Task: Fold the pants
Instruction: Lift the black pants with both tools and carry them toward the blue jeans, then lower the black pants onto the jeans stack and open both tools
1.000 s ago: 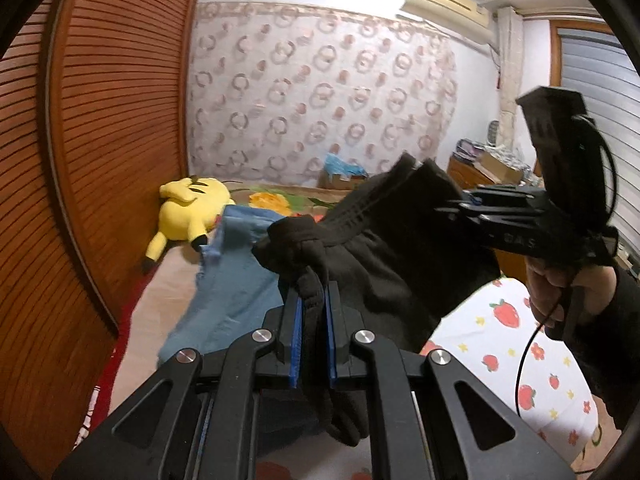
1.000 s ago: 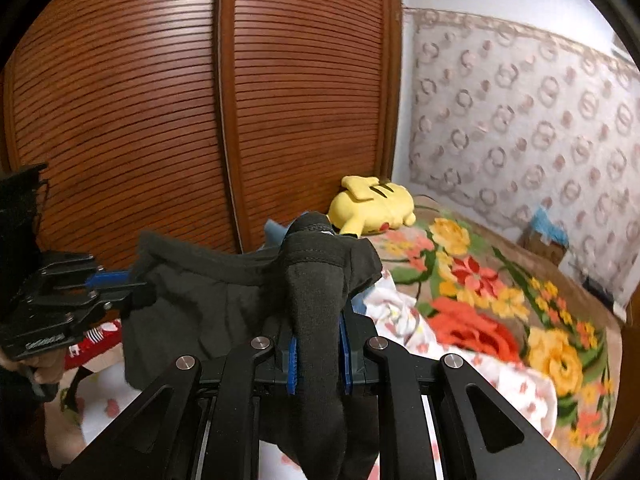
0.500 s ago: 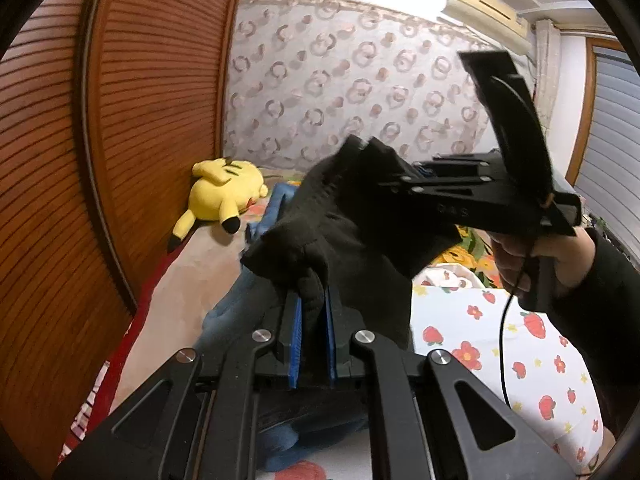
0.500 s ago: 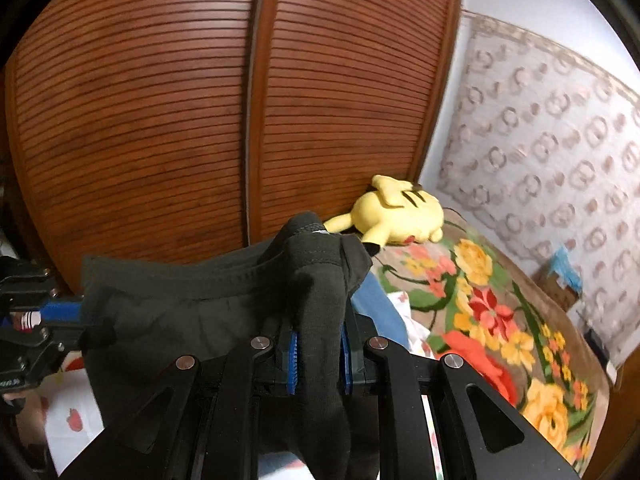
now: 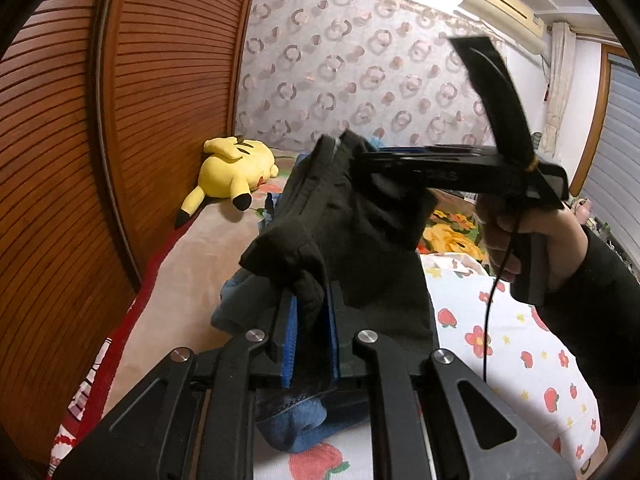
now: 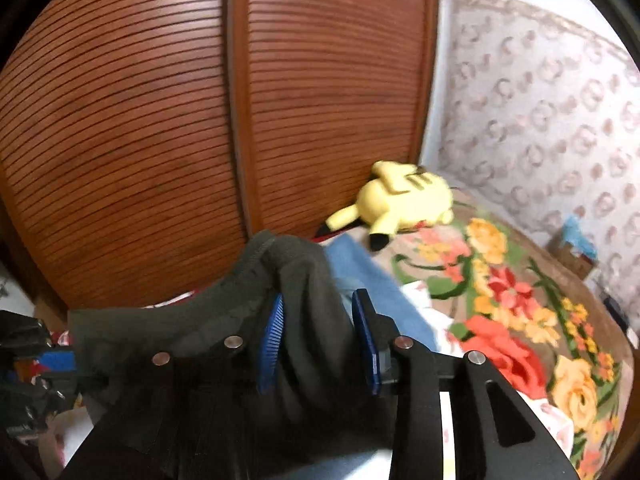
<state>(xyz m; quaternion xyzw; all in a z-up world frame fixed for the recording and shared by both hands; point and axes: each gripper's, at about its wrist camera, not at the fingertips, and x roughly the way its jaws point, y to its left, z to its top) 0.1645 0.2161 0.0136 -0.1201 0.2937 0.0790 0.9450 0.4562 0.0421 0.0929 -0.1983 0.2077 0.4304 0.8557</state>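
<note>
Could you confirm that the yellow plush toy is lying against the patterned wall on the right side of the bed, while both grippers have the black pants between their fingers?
Not quite: the yellow plush toy lies by the wooden slatted wardrobe doors on the left side of the bed, as the left wrist view shows. The rest holds: the black pants sit between the fingers of the left gripper and the right gripper, whose jaws are opening.

There were no words or numbers that could be read for sure. The right gripper (image 5: 352,152) had some small pale letters on its black side in the left wrist view, but they were too blurry to make out. The red cloth (image 5: 86,392) at the edge of the bed had white marks on it, and these were too bent and small to tell if they were letters.
</note>
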